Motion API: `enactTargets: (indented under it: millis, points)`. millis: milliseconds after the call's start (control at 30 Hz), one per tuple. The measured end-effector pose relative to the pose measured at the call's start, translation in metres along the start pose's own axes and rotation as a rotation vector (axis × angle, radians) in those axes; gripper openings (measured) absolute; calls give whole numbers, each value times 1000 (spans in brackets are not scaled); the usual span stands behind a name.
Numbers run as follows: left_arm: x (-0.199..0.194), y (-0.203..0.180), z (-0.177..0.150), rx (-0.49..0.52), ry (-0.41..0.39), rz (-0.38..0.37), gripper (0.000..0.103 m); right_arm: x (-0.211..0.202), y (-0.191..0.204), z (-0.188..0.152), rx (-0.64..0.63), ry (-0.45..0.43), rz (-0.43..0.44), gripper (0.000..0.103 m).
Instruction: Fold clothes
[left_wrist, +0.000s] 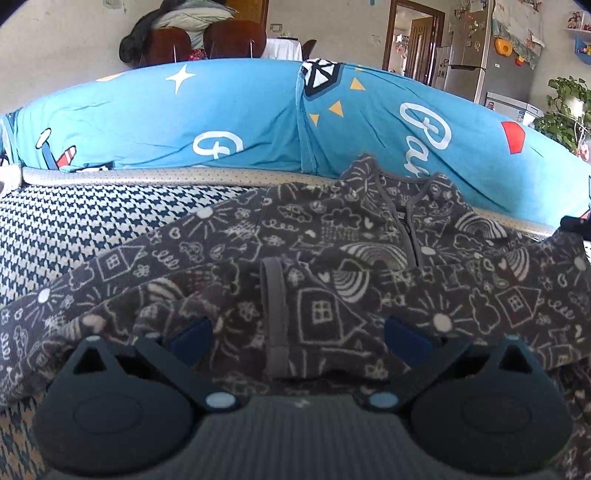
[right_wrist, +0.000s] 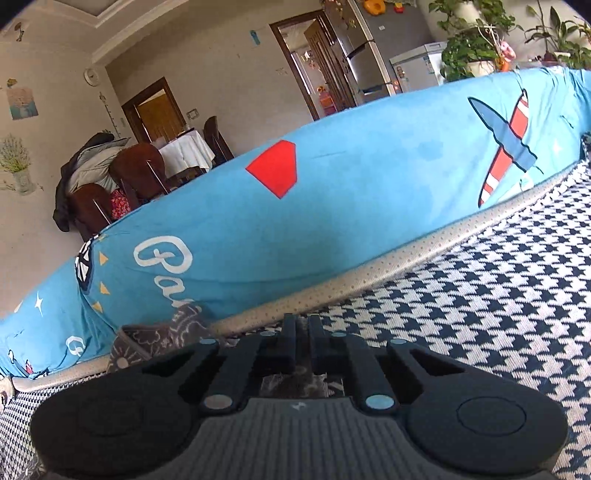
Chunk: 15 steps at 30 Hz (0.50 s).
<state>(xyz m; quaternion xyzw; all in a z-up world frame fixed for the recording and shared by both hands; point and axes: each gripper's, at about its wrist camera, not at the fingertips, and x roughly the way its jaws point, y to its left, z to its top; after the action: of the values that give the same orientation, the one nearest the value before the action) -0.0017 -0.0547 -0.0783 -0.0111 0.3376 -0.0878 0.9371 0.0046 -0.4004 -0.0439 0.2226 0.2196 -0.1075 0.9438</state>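
Observation:
A dark grey fleece garment (left_wrist: 332, 258) with white doodle prints of houses, suns and rainbows lies spread on the houndstooth sofa seat (left_wrist: 92, 221), its zip collar toward the backrest. One sleeve with a grey cuff (left_wrist: 275, 314) is folded across the body. My left gripper (left_wrist: 299, 338) stands open just above it, the blue pads (left_wrist: 192, 339) wide apart on either side of the cuff. In the right wrist view my right gripper (right_wrist: 303, 321) is shut on a thin edge of the grey garment (right_wrist: 155, 339), and more fabric shows low between the fingers.
A blue cartoon-print cover (right_wrist: 332, 221) drapes the sofa backrest behind a silver piped edge (right_wrist: 406, 254). Houndstooth seat (right_wrist: 498, 295) stretches to the right. Beyond stand brown chairs (right_wrist: 136, 173) with coats, a white-clothed table, a fridge (right_wrist: 362, 55) and potted plants (right_wrist: 469, 40).

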Motion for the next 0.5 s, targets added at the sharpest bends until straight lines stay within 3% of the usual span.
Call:
enactTargets:
  millis: [100,333,500]
  points:
    - [1,1,0,-10,7,14,103,8,5,3,1,-15,-4,9]
    - [2,4,1,-27,16,37,103,28,4,2,-44,-24,-110,9]
    - [1,7,4,-45,13,42,103,17,-8,12,-15,-21,-158,10]
